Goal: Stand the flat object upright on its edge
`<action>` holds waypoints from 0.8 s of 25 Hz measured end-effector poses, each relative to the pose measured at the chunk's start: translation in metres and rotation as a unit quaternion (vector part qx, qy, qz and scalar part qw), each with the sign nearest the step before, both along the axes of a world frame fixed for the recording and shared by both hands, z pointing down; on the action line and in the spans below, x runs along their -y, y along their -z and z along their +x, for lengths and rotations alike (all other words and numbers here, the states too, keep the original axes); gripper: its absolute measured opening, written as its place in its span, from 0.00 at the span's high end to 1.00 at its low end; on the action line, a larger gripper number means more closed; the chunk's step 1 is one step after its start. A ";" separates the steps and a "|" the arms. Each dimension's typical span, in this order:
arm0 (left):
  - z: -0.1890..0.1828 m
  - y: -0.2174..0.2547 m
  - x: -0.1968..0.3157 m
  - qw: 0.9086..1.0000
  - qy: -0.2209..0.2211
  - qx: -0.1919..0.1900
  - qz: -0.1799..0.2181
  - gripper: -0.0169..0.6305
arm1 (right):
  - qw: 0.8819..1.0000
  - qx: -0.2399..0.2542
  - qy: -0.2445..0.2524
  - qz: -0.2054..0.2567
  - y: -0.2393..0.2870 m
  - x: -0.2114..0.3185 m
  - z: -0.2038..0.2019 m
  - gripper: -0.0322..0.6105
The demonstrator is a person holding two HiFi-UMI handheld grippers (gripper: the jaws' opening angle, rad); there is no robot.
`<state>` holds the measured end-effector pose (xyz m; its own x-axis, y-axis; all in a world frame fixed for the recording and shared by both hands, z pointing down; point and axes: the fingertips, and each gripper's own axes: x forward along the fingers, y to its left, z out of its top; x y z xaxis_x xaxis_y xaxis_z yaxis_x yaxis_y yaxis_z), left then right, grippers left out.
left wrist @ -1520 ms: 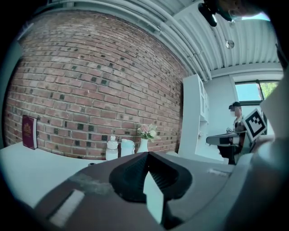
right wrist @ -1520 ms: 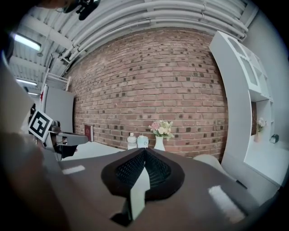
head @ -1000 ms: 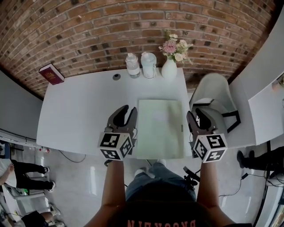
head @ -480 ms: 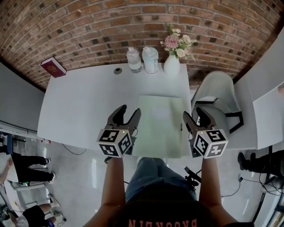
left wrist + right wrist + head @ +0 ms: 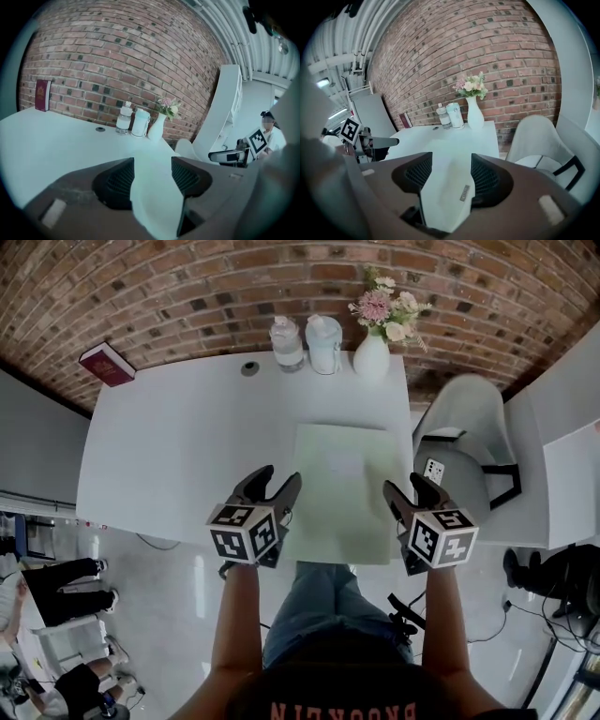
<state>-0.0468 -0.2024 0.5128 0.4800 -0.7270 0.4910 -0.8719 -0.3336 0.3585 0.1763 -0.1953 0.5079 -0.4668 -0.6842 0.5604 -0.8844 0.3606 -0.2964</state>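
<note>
**Two open grippers at the near corners of the flat pad**

The flat pad (image 5: 342,493) is pale green. It lies flat on the white table (image 5: 169,446), close to the table's near edge and toward its right side. It is not standing up yet.

The left gripper (image 5: 279,476) is at the pad's near left corner. Its jaws have just been opening and now they are apart. In the left gripper view the pad (image 5: 154,197) shows in the gap between the jaws, but the pads do not squeeze it.

The right gripper (image 5: 403,486) is at the pad's near right corner. Its jaws have just been opening too, and they are apart. In the right gripper view the pad (image 5: 445,201) shows in the gap, with a small tag (image 5: 464,192) near its edge. Nothing is squeezed here either.

At the far edge of the table stand two bottles (image 5: 286,343) and a white vase (image 5: 371,357) with flowers (image 5: 384,310). A red book (image 5: 106,364) lies at the far left corner. A white chair (image 5: 469,442) is just beside the table on the right. Behind it all is a brick wall (image 5: 187,287).
</note>
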 end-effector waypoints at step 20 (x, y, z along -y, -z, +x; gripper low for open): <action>0.005 -0.086 -0.037 0.988 -0.025 -0.051 -0.144 0.54 | 0.985 0.026 -0.011 -0.168 -0.097 -0.041 0.000 0.50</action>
<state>-0.0422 -0.1650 0.5984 0.5688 -0.5389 0.6213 -0.8118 -0.2466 0.5293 0.1764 -0.1540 0.6044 -0.4878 -0.4749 0.7325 -0.8715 0.2156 -0.4405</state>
